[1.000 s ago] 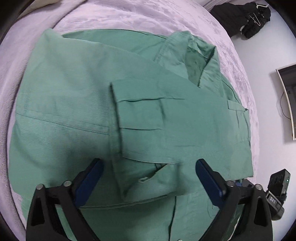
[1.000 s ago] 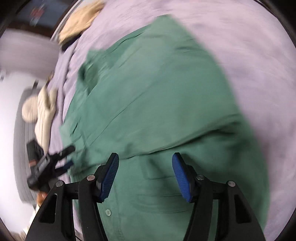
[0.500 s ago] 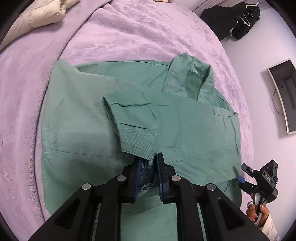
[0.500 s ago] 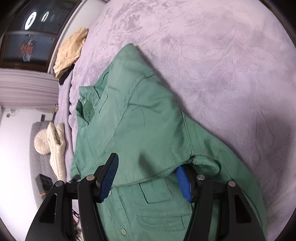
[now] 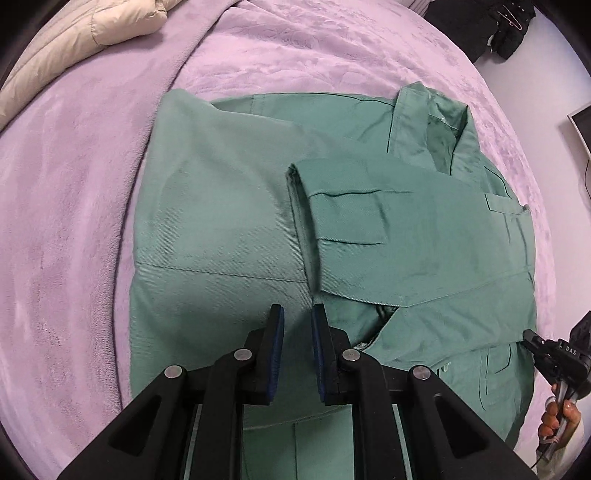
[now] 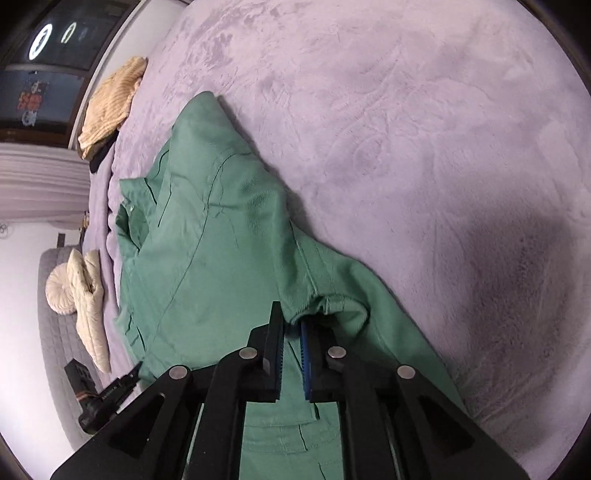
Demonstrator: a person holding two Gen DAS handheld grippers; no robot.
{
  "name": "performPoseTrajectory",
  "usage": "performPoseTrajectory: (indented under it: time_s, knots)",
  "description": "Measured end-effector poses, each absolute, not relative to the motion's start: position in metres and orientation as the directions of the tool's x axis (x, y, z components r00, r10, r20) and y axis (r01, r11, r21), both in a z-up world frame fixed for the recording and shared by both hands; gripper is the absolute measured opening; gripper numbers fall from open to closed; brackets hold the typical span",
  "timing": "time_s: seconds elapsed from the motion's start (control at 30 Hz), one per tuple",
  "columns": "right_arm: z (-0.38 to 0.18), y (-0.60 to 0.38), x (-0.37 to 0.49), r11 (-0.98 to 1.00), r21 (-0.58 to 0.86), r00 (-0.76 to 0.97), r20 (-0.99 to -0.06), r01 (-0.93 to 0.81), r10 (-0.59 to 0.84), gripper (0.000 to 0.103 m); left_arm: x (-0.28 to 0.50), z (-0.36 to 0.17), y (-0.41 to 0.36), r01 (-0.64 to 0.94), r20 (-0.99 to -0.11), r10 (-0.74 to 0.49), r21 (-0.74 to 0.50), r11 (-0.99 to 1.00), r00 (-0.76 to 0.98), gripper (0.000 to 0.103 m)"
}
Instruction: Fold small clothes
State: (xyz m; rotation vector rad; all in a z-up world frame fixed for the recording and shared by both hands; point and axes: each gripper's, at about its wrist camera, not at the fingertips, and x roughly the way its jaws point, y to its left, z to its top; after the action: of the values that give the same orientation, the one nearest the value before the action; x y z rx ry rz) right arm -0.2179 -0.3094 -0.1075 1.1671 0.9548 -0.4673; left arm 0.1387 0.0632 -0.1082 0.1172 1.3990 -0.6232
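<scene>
A green button-up shirt (image 5: 229, 236) lies on the purple blanket (image 5: 74, 206), collar at the far right, one sleeve with its cuff (image 5: 347, 218) folded across the chest. My left gripper (image 5: 297, 314) hovers just above the shirt below that cuff; its jaws are nearly closed with a narrow gap and hold nothing. In the right wrist view the shirt (image 6: 207, 258) runs from the collar at left towards me. My right gripper (image 6: 291, 321) is shut on a raised fold of the shirt's sleeve edge (image 6: 332, 306). The right gripper also shows in the left wrist view (image 5: 554, 354) at the shirt's right edge.
A cream quilted jacket (image 5: 74, 40) lies at the blanket's far left edge. Black clothes (image 5: 495, 22) hang at the far right. In the right wrist view a yellow knit garment (image 6: 110, 103) and a cream garment (image 6: 85, 291) lie along the bed's left side.
My left gripper closed on the sleeve's lower edge, then let it go and pulled back above the shirt. My right gripper closed on the sleeve fold.
</scene>
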Motion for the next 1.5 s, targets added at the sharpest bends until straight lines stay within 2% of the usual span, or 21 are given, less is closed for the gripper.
performPoseTrajectory:
  time_s: [0.13, 0.17, 0.2, 0.23, 0.33, 0.43, 0.5, 0.53, 0.6, 0.63, 0.73, 0.8, 0.97, 1.03, 1.23, 1.33, 1.4, 1.5]
  knots:
    - [-0.067, -0.290, -0.211, 0.524, 0.542, 0.550, -0.820, 0.657, 0.159, 0.021, 0.141, -0.089, 0.075, 0.476, -0.939, -0.330, -0.245, 0.845, 0.101, 0.017]
    - [-0.054, -0.290, -0.208, 0.564, 0.535, 0.565, -0.813, 0.629, 0.140, 0.037, 0.141, -0.085, 0.074, 0.480, -0.935, -0.337, -0.247, 0.842, 0.111, 0.017]
    - [-0.044, -0.293, -0.204, 0.590, 0.517, 0.571, -0.813, 0.620, 0.113, 0.062, 0.142, -0.080, 0.071, 0.484, -0.931, -0.345, -0.248, 0.839, 0.122, 0.017]
    - [-0.036, -0.301, -0.199, 0.609, 0.497, 0.579, -0.812, 0.618, 0.075, 0.069, 0.143, -0.075, 0.068, 0.490, -0.926, -0.355, -0.251, 0.835, 0.131, 0.017]
    - [-0.040, -0.341, -0.178, 0.585, 0.514, 0.603, -0.796, 0.628, 0.052, 0.070, 0.141, -0.071, 0.048, 0.510, -0.918, -0.371, -0.254, 0.822, 0.140, 0.017]
    - [-0.065, -0.386, -0.155, 0.474, 0.591, 0.633, -0.769, 0.653, 0.089, 0.066, 0.137, -0.079, 0.025, 0.522, -0.921, -0.364, -0.244, 0.817, 0.138, 0.017]
    - [-0.086, -0.408, -0.141, 0.372, 0.684, 0.686, -0.712, 0.628, 0.149, 0.064, 0.133, -0.085, 0.015, 0.522, -0.922, -0.366, -0.251, 0.815, 0.127, 0.017]
    - [-0.096, -0.415, -0.133, 0.326, 0.721, 0.707, -0.683, 0.612, 0.184, 0.059, 0.131, -0.088, 0.012, 0.523, -0.923, -0.364, -0.251, 0.815, 0.125, 0.017]
    - [-0.108, -0.418, -0.117, 0.307, 0.725, 0.690, -0.685, 0.617, 0.233, 0.007, 0.127, -0.094, 0.006, 0.530, -0.928, -0.349, -0.233, 0.815, 0.128, 0.017]
    - [-0.107, -0.414, -0.107, 0.375, 0.668, 0.636, -0.738, 0.642, 0.226, 0.007, 0.126, -0.097, 0.004, 0.537, -0.933, -0.332, -0.213, 0.816, 0.136, 0.017]
    - [-0.098, -0.400, -0.089, 0.606, 0.433, 0.487, -0.869, 0.668, 0.084, 0.007, 0.124, -0.114, 0.000, 0.562, -0.946, -0.296, -0.174, 0.809, 0.134, 0.017]
    - [-0.103, -0.397, -0.084, 0.653, 0.363, 0.440, -0.897, 0.664, 0.052, 0.007, 0.123, -0.117, 0.000, 0.575, -0.944, -0.301, -0.174, 0.799, 0.133, 0.017]
    - [-0.086, -0.395, -0.100, 0.616, 0.342, 0.441, -0.897, 0.710, -0.010, 0.008, 0.120, -0.103, 0.012, 0.591, -0.958, -0.227, -0.083, 0.803, 0.174, 0.017]
    - [-0.073, -0.388, -0.112, 0.617, 0.329, 0.437, -0.899, 0.715, -0.027, 0.014, 0.120, -0.095, 0.024, 0.578, -0.956, -0.244, -0.109, 0.809, 0.162, 0.017]
    - [-0.045, -0.325, -0.129, 0.702, 0.404, 0.495, -0.865, 0.587, 0.083, 0.015, 0.107, -0.078, 0.027, 0.594, -0.940, -0.303, -0.154, 0.790, 0.158, 0.017]
    - [-0.059, -0.294, -0.125, 0.721, 0.404, 0.470, -0.874, 0.562, 0.123, 0.015, 0.096, -0.093, 0.012, 0.604, -0.949, -0.289, -0.158, 0.781, 0.126, 0.017]
    - [-0.079, -0.287, -0.130, 0.717, 0.381, 0.425, -0.896, 0.584, 0.130, 0.015, 0.086, -0.109, 0.007, 0.619, -0.961, -0.237, -0.101, 0.779, 0.141, 0.017]
    - [-0.105, -0.283, -0.143, 0.690, 0.360, 0.365, -0.919, 0.628, 0.148, 0.011, 0.076, -0.109, 0.011, 0.634, -0.957, -0.249, -0.098, 0.767, 0.153, 0.017]
